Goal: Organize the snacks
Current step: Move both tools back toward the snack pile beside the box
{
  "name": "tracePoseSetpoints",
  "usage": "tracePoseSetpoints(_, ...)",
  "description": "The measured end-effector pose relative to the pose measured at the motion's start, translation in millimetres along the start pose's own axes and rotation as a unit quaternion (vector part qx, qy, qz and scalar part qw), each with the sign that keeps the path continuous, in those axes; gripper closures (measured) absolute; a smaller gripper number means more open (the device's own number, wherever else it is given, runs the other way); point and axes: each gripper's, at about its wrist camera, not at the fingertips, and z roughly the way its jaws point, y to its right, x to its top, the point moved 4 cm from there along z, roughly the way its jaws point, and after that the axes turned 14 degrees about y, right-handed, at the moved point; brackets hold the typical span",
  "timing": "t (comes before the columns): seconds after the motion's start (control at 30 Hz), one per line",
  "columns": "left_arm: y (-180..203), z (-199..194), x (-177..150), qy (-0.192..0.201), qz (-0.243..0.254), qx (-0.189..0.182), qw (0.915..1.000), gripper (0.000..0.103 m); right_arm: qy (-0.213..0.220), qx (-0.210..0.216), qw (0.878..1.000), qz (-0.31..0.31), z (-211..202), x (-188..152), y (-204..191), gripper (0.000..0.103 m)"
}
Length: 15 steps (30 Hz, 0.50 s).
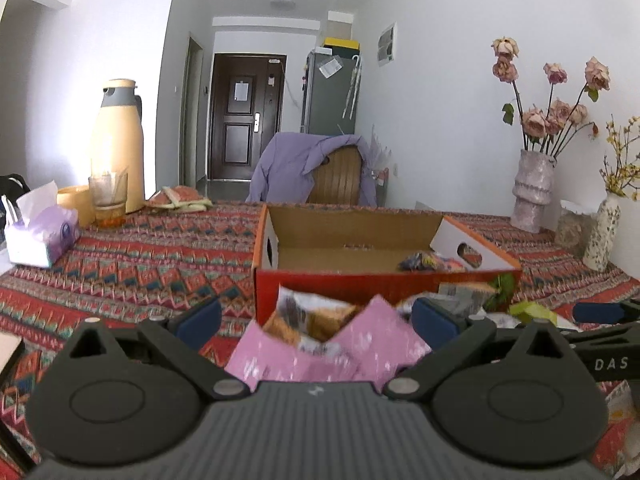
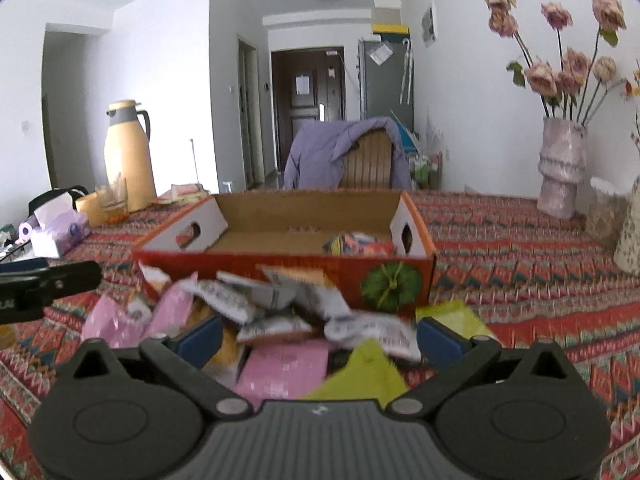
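Observation:
An open red cardboard box [image 1: 360,284] [image 2: 248,268] sits on the patterned tablecloth, with a colourful snack pack [image 1: 430,261] [image 2: 358,243] in its right end. A pile of snack packets lies in front of it: pink packets [image 1: 352,350] [image 2: 286,364], grey-white packets [image 2: 280,300] and yellow-green packets [image 2: 360,372] [image 1: 534,312]. My left gripper [image 1: 316,322] is open, its fingers either side of a pink packet. My right gripper [image 2: 320,334] is open above the pile. The left gripper's finger shows at the left in the right wrist view [image 2: 52,278].
A yellow thermos [image 1: 118,144] [image 2: 128,152], a glass [image 1: 108,196] and a tissue box [image 1: 40,236] [image 2: 60,232] stand at the back left. Vases with flowers [image 1: 534,192] [image 2: 560,168] stand at the back right. A chair with a purple jacket [image 1: 316,168] is behind the table.

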Motion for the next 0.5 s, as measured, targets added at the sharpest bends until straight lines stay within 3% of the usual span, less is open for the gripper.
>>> tracePoseSetpoints(0.5, -2.5, -8.7, -19.0, -0.019, -0.015, -0.014, 0.9996, 0.000, -0.059, -0.023, 0.998, 0.001, 13.0, -36.9, -4.6, 0.000)
